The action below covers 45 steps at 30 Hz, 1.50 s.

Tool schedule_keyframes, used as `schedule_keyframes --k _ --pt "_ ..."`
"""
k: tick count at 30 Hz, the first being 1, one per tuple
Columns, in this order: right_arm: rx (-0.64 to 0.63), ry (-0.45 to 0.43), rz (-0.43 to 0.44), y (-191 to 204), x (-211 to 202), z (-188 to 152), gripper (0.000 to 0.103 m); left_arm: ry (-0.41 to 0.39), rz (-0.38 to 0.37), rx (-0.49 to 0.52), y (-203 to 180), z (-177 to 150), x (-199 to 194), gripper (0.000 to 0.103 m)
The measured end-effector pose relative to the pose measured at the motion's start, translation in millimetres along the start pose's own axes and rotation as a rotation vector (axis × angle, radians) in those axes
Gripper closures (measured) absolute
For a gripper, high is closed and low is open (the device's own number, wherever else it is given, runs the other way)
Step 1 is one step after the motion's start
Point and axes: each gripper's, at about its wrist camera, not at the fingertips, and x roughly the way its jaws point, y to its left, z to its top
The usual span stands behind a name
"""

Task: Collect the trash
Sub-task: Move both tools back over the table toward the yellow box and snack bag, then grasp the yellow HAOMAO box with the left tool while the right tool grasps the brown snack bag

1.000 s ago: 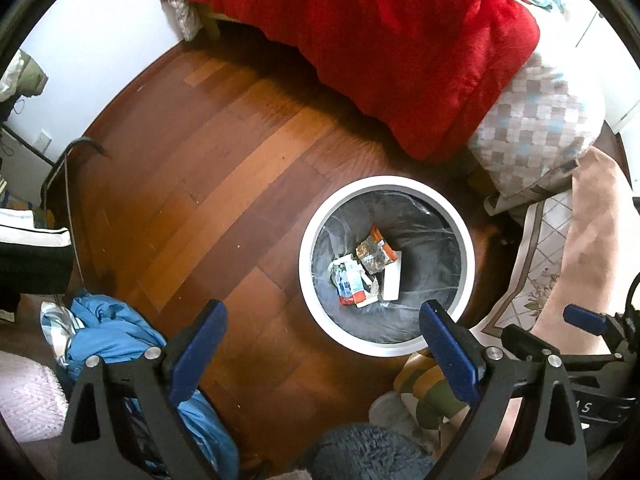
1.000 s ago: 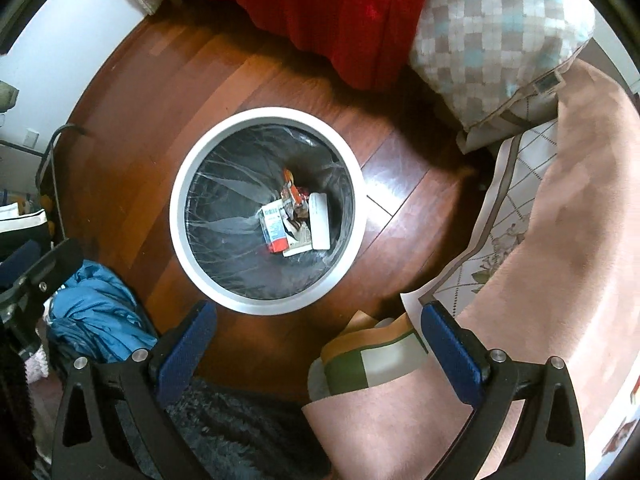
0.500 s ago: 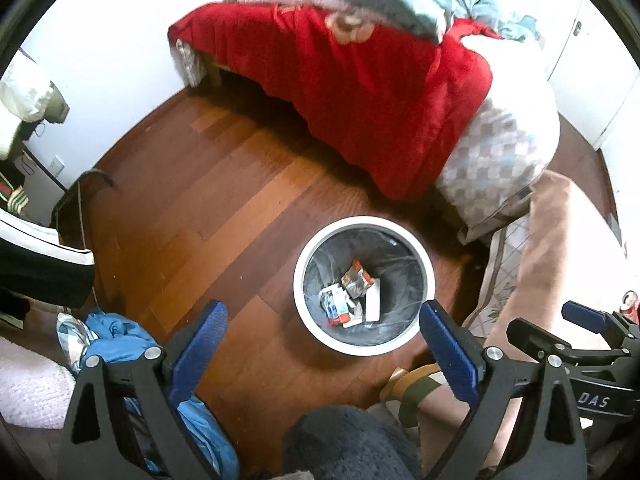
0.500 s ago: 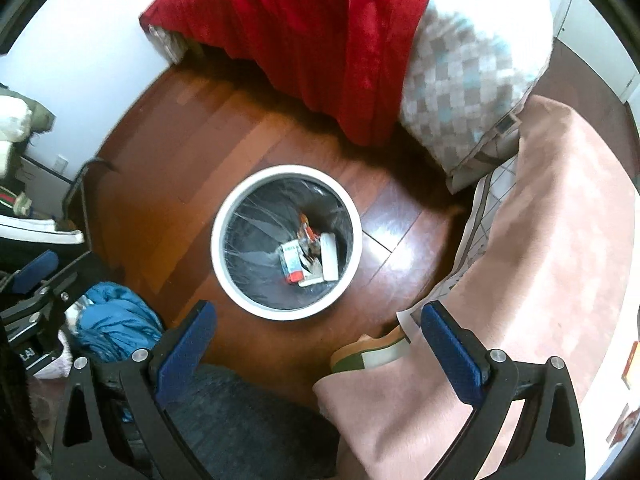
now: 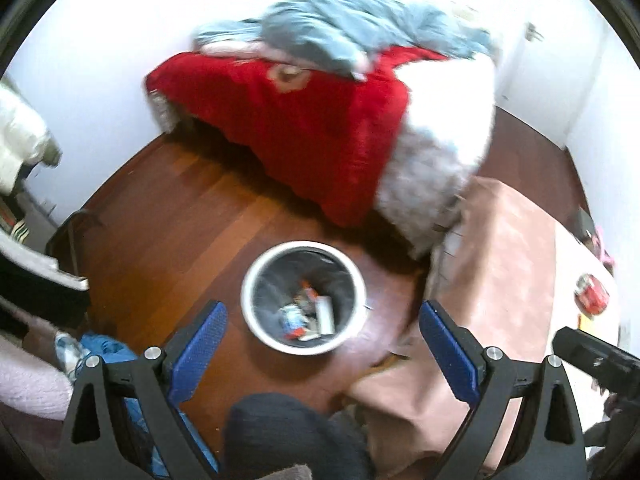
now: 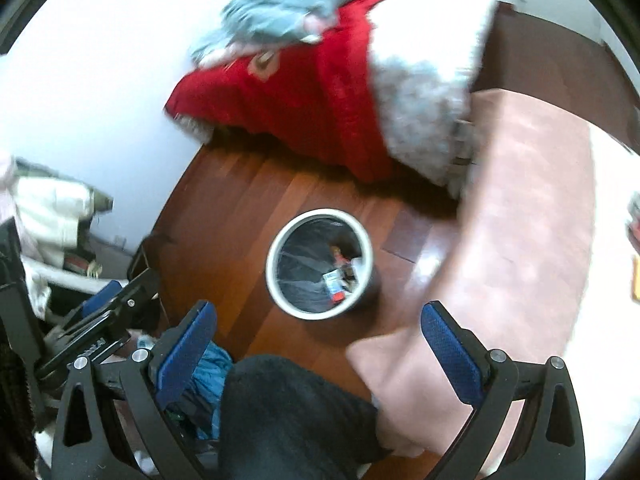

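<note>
A bed (image 5: 320, 128) fills the far side of the room, draped in a red blanket (image 5: 304, 136) with a rumpled grey-blue cover (image 5: 352, 28) heaped on top and a pale checked quilt (image 5: 436, 152) spilling off its end toward the floor. To the right, a pink cloth (image 5: 500, 280) covers a broad surface and hangs over its near edge; on the pale part beyond it lies a small red item (image 5: 591, 298), too blurred to name. The wooden floor (image 5: 168, 208) runs reddish-brown between bed and wall.

Standing on those boards, just beside the pink cloth and a little out from the bed, is the waste bin (image 5: 304, 298): round, with a thick white rim and a dark grey liner. At its bottom sits a small heap of trash (image 5: 306, 316), a white oblong piece, something with blue print, and scraps of red and orange, all loose together.

A crumpled blue garment (image 6: 208, 364) lies on the floor at the left, near a dark fuzzy shape at the bottom edge of both views.

The left gripper (image 5: 320, 348) hangs above the bin with its blue-padded fingers (image 5: 198, 346) spread wide and nothing between them. The right gripper (image 6: 320, 350) is likewise parted and empty, its fingers (image 6: 450, 354) framing the bin from the other side
</note>
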Motion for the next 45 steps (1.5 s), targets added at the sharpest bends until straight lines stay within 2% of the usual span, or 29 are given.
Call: schedule_keyframes --k 4,6,8,14,16,19,21,24,26,30,31,32,36,40,41,42,44,45 --pt "0.174 -0.033 -0.093 -95.1 -44.0 -20.5 0.0 0.05 -0.069 0.086 -77.9 -13.4 19.0 0.005" --pt "0.276 -0.043 -0.146 -147.6 -62.0 -32.0 0.0 0.079 -0.109 0.146 -129.9 -19.4 34.2 0.005" --pt "0.409 -0.062 -0.237 -219.9 -86.8 -50.2 0.0 0.1 -0.144 0.207 -179.9 -25.6 48.3 0.005" --pt "0.7 -0.097 -0.45 -397.6 -134.7 -95.9 0.0 0.145 -0.174 0.447 -323.2 -46.7 86.5 0.005" --pt "0.756 -0.081 -0.488 -441.5 -138.0 -103.8 0.0 0.147 -0.173 0.552 -369.9 -54.2 100.5 0.005" --pt "0.82 -0.058 -0.485 -492.4 -135.8 -109.2 0.0 0.166 -0.184 0.67 -421.8 -64.3 115.4 0.005" --pt "0.825 -0.048 -0.492 -514.1 -128.8 -106.6 0.001 0.176 -0.196 0.733 -446.9 -69.0 122.0 0.005" --pt "0.812 -0.03 -0.5 -526.9 -117.0 -102.9 0.017 0.165 -0.225 0.831 -475.7 -73.3 120.8 0.005" --pt "0.799 -0.025 -0.496 -530.9 -109.0 -97.8 0.03 0.171 -0.281 0.896 -491.6 -75.4 119.4 0.006" --pt "0.757 -0.015 -0.495 -532.3 -105.4 -94.9 0.039 0.18 -0.391 1.068 -522.8 -81.8 116.7 0.006" --pt "0.749 -0.01 -0.485 -532.2 -105.9 -95.0 0.046 0.184 -0.418 1.14 -532.1 -85.3 116.6 0.006" --pt "0.743 0.001 -0.467 -532.6 -106.0 -95.0 0.049 0.188 -0.424 1.191 -539.4 -87.8 117.9 0.006" --pt "0.749 0.027 -0.407 -535.1 -109.8 -98.2 0.049 0.241 -0.453 1.385 -559.9 -100.0 126.6 0.006" --pt "0.742 0.044 -0.395 -539.2 -111.0 -98.5 0.048 0.288 -0.441 1.503 -571.4 -113.7 134.6 0.006" --pt "0.74 0.049 -0.394 -542.3 -109.8 -97.9 0.048 0.291 -0.437 1.516 -573.0 -115.8 135.9 0.008" --pt "0.736 0.056 -0.395 -543.2 -108.8 -97.5 0.048 0.304 -0.441 1.53 -575.0 -118.5 137.7 0.017" --pt "0.725 0.07 -0.404 -543.1 -107.6 -96.0 0.048 0.318 -0.469 1.522 -575.1 -118.6 138.6 0.022" --pt "0.722 0.074 -0.408 -542.9 -107.7 -95.1 0.048 0.341 -0.489 1.507 -575.0 -118.0 139.3 0.029"
